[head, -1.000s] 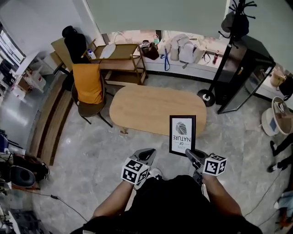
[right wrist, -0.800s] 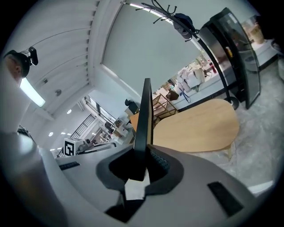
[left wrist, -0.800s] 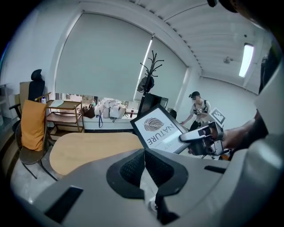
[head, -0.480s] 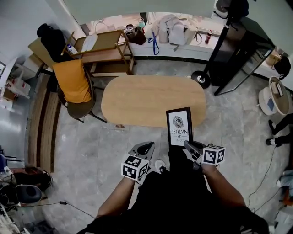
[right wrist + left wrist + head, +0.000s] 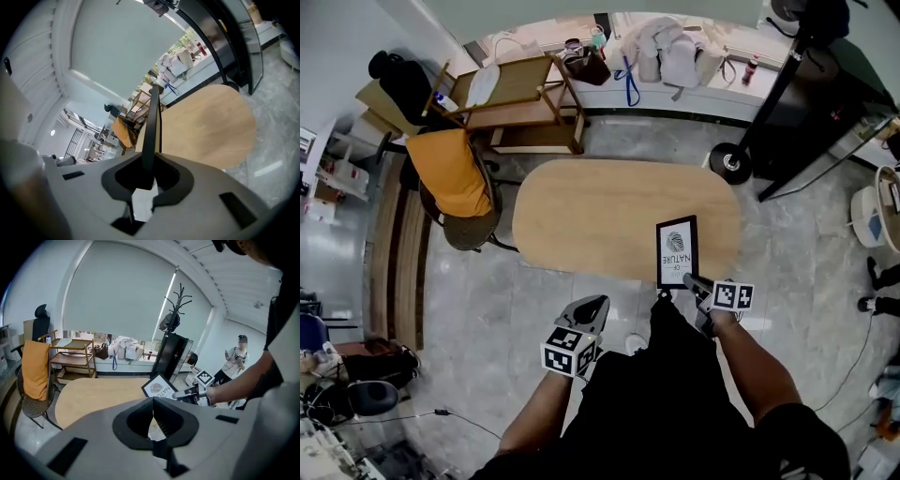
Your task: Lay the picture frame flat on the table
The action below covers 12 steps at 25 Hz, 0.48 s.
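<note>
Forward since a second ago, the black-framed picture with its white print [image 5: 677,251] now hangs over the near edge of the oval light-wood surface [image 5: 600,211], its lower edge clamped in the right gripper's [image 5: 689,280] jaws; the left gripper's [image 5: 590,308] jaws are closed on nothing

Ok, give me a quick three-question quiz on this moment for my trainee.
1. True or false: the right gripper is shut on the edge of the picture frame.
2. The left gripper is: A) open and empty, B) shut and empty, C) shut on the frame.
3. Does the frame lie flat on the table yet?
Key: 1 true. 2 B. 3 No, the right gripper holds it off the table.
</note>
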### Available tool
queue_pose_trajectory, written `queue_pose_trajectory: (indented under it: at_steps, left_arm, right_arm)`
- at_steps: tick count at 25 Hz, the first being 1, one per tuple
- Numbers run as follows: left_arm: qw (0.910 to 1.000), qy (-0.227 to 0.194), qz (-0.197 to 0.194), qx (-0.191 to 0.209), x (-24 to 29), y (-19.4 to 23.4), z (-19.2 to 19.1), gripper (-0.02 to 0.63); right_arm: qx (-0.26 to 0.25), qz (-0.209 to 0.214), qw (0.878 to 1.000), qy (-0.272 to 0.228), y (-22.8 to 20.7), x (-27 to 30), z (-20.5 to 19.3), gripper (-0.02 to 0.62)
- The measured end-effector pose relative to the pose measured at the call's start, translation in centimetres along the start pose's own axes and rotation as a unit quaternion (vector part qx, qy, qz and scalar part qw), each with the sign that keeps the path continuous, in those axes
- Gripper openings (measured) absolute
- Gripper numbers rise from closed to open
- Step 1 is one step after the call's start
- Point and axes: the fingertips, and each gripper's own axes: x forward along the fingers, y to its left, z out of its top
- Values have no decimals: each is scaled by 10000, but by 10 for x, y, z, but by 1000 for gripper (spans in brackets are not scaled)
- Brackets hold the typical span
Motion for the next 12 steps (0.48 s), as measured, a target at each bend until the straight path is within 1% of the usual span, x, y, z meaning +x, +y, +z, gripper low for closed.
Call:
queue_pose_trajectory:
  at_steps: [2, 4, 6, 7, 9, 12]
  left_arm:
    - [10000, 73, 39, 36, 28, 9, 14, 5]
    - [9997, 194, 121, 28, 53, 20, 25, 5]
    - [9993, 315, 208, -46, 74, 30, 34, 5]
    - [9989, 368, 253, -102, 84, 34, 37, 5]
    - [9980, 496, 325, -216, 102, 39, 40, 5]
    - [9959, 760, 401, -295, 119, 44, 34, 5]
  right_arm:
    - [176, -116, 9997, 90, -40, 31, 20, 39]
    - [518, -191, 9984, 107, -75, 63, 38, 38]
    - [901, -257, 9956, 81, -104, 91, 55, 38]
    - [1013, -288, 9944, 78, -116, 104, 65, 38]
    - [1073, -311, 9937, 128, -136, 127, 83, 40]
    - [1107, -139, 9934, 252, -155, 158, 96, 40]
